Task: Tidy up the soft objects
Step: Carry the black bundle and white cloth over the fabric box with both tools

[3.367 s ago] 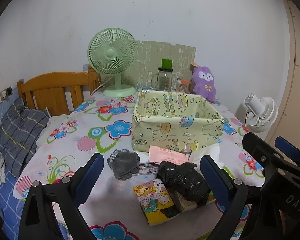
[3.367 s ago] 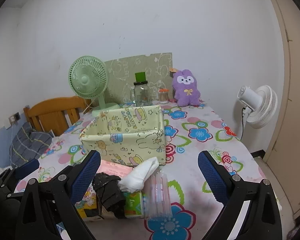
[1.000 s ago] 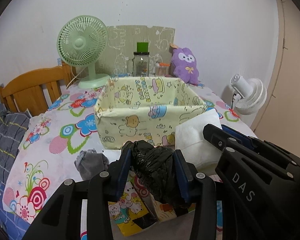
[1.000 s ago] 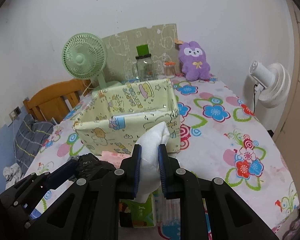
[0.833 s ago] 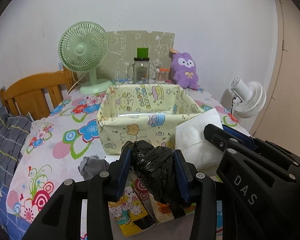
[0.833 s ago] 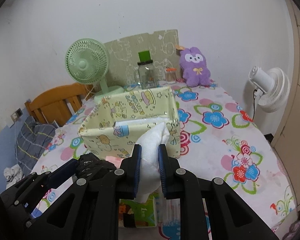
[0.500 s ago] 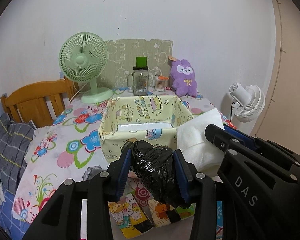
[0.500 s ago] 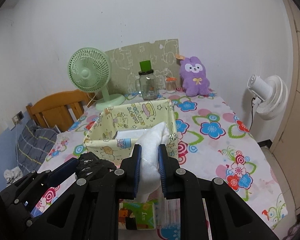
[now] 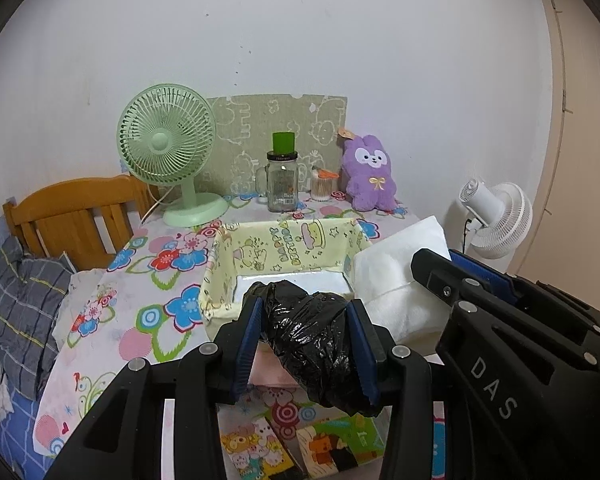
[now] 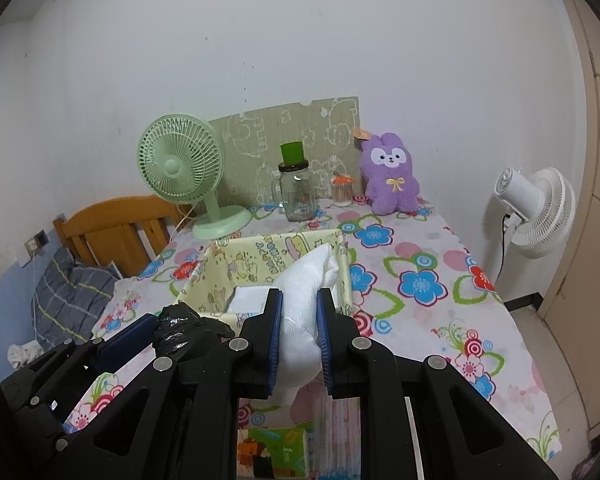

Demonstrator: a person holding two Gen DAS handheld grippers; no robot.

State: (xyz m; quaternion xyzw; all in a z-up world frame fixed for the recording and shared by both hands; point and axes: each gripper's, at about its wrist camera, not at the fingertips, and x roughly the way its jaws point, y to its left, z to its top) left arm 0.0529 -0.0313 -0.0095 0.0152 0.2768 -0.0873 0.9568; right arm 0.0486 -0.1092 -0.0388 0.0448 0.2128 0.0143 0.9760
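Note:
My left gripper (image 9: 306, 316) is shut on a crumpled black plastic bag (image 9: 316, 344), held in the air above the near edge of the yellow fabric box (image 9: 236, 264). My right gripper (image 10: 299, 312) is shut on a white folded cloth (image 10: 306, 284), also raised near the box (image 10: 340, 276). The cloth shows at the right of the left wrist view (image 9: 396, 272), and the bag shows at the left of the right wrist view (image 10: 180, 330). A white flat item (image 10: 248, 298) lies inside the box.
A green desk fan (image 9: 166, 148), a glass jar with green lid (image 9: 282, 184), a small jar (image 9: 320, 184) and a purple plush rabbit (image 9: 370, 176) stand at the table's back. Colourful packets (image 9: 300, 448) lie below the grippers. A white fan (image 10: 536, 208) stands right, a wooden bed frame (image 9: 72, 216) left.
Both grippers closed on their items on the table, then rose with them. The view now looks down into the box from higher up.

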